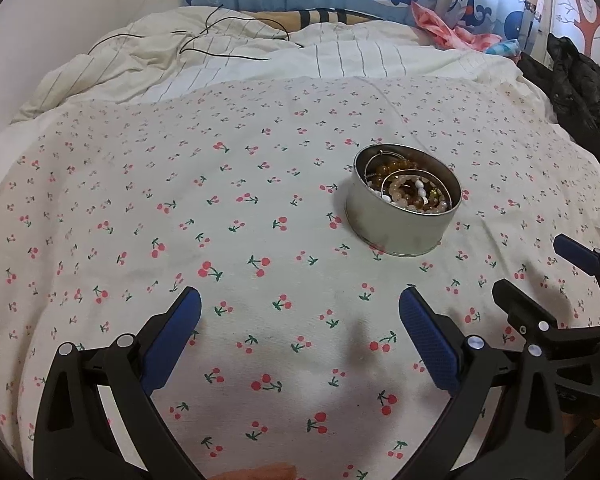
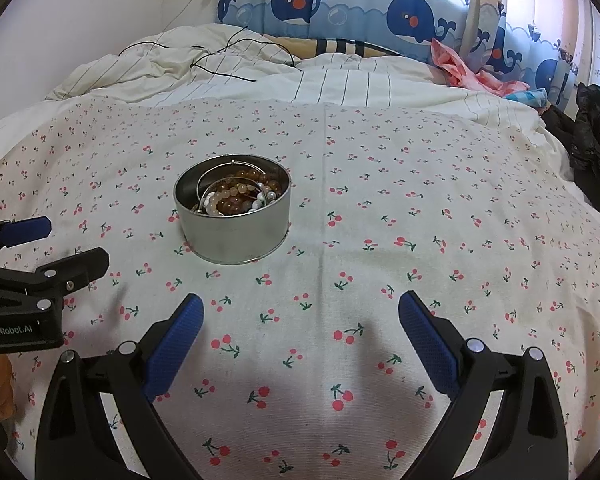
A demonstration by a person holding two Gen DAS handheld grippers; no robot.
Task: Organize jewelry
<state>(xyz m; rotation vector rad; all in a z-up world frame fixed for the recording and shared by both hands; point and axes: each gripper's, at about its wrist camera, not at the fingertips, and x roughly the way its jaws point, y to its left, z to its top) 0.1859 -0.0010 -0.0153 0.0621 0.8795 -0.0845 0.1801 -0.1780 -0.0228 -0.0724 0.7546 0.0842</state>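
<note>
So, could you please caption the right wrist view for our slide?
Open right gripper faces a round tin of beaded bracelets on a cherry-print sheet.

A round, shallow metal tin [image 1: 396, 220] stands upright and lidless on the cherry-print bed sheet [image 1: 180, 208]. Inside lies a tangled heap of beaded bracelets [image 1: 414, 192], amber-brown, pale peach and white, with thin silver bangles [image 2: 220, 178] leaning against the inner wall. The pile stays below the rim.
</note>
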